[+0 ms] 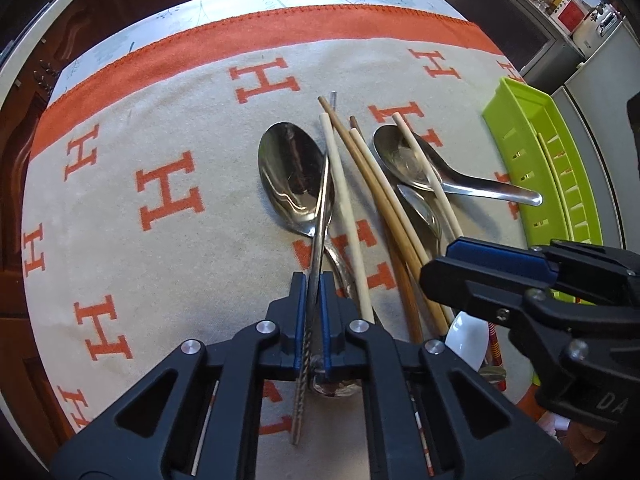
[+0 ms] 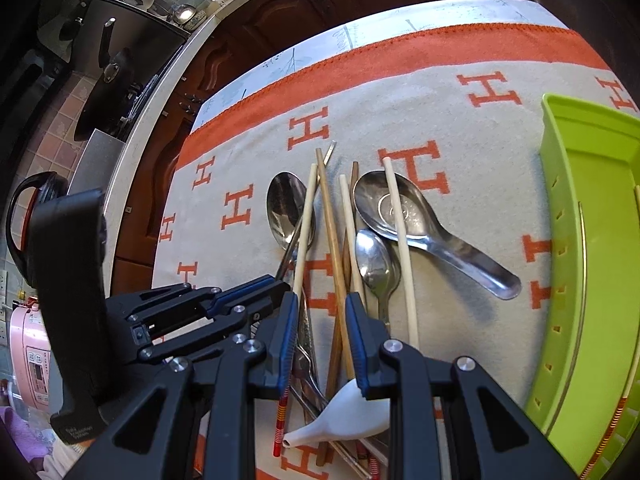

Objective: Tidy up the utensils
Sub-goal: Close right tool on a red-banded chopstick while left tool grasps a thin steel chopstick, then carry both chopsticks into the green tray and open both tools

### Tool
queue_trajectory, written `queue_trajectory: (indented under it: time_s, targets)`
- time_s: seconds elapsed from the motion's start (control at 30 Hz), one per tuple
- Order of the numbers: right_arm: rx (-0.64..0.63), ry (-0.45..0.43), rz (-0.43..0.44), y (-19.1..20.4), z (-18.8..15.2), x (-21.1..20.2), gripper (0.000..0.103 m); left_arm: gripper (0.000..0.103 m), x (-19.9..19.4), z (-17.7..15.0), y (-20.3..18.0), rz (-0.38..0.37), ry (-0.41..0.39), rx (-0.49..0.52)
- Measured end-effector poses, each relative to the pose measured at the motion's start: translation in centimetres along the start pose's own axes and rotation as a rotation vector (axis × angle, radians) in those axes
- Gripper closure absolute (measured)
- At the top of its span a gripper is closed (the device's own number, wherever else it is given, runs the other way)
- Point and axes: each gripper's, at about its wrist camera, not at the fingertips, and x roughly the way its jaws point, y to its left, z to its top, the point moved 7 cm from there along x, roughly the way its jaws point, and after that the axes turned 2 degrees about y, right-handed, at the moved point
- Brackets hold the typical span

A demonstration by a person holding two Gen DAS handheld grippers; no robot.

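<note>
Most utensils are still lying heaped on the cloth (image 1: pixel 168 264); the left gripper (image 1: pixel 314 320) is pinching a metal chopstick (image 1: pixel 318 240), the right gripper (image 2: pixel 322 340) is hovering spread, and the green tray (image 2: pixel 592 264) is holding few.

On my left wrist view the cloth (image 1: pixel 120 184) lies bare across the whole left half, so I could pass there. The centre is blocked by the heap of spoons and chopsticks (image 1: pixel 372 184). At the right edge the green tray (image 1: pixel 516 120) walls things off, and my right gripper (image 1: pixel 480 276) crowds the lower right.
</note>
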Motion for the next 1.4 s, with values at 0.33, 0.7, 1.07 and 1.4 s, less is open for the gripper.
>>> queue_trajectory:
  time_s: [0.33, 0.7, 1.07, 1.4]
  targets:
    - [-0.015, 0.001, 0.018, 1.6, 0.0, 1.2, 0.079, 0.1, -1.6, -0.3, 2.2, -0.022, -0.036, -0.069]
    - [-0.008, 0.034, -0.047, 1.4, 0.0, 3.2, 0.079, 0.1, -4.9, -1.1, 5.6, 0.015, -0.145, -0.167]
    - [-0.039, 0.003, -0.098, 1.7, -0.7, 3.8, 0.097, 0.1, -9.8, -3.5, 7.4, -0.025, -0.251, -0.264]
    - [-0.041, -0.029, -0.015, 2.3, -1.8, -0.1, 0.098, 0.1, -12.3, -6.5, 4.8, -0.104, -0.279, -0.291]
